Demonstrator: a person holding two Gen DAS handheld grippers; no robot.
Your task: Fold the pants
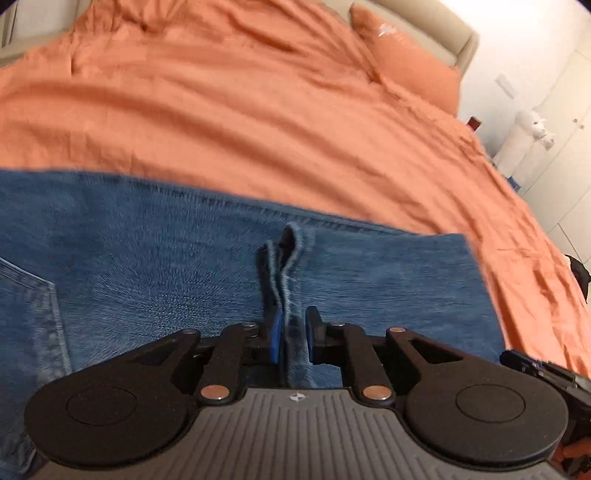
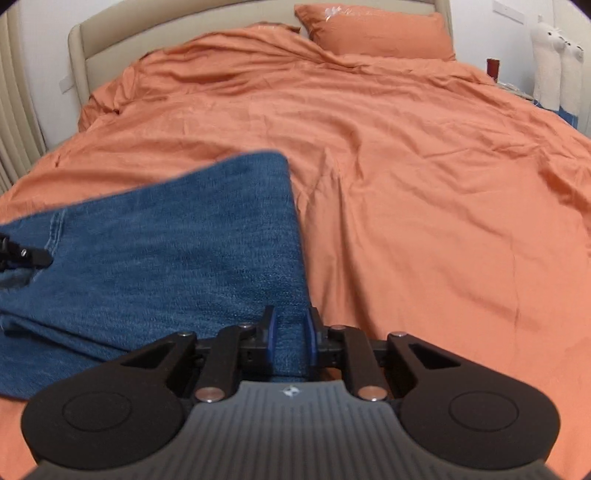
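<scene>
The blue denim pants (image 1: 166, 258) are lying on the orange bedsheet (image 1: 258, 129), at the near edge of the bed, looking already doubled over at least once, with a straight folded edge facing the pillow. The left gripper (image 1: 291, 339) is pinching a raised ridge of denim between its fingers. Further right, the right gripper (image 2: 290, 339) is clamping the pants' right-hand corner. Judging by the layers, a further fold is probably under way, with final flattening remaining.

Beige padded headboard (image 2: 184, 22), orange bedding (image 2: 406, 166), white walls (image 1: 517, 44).
</scene>
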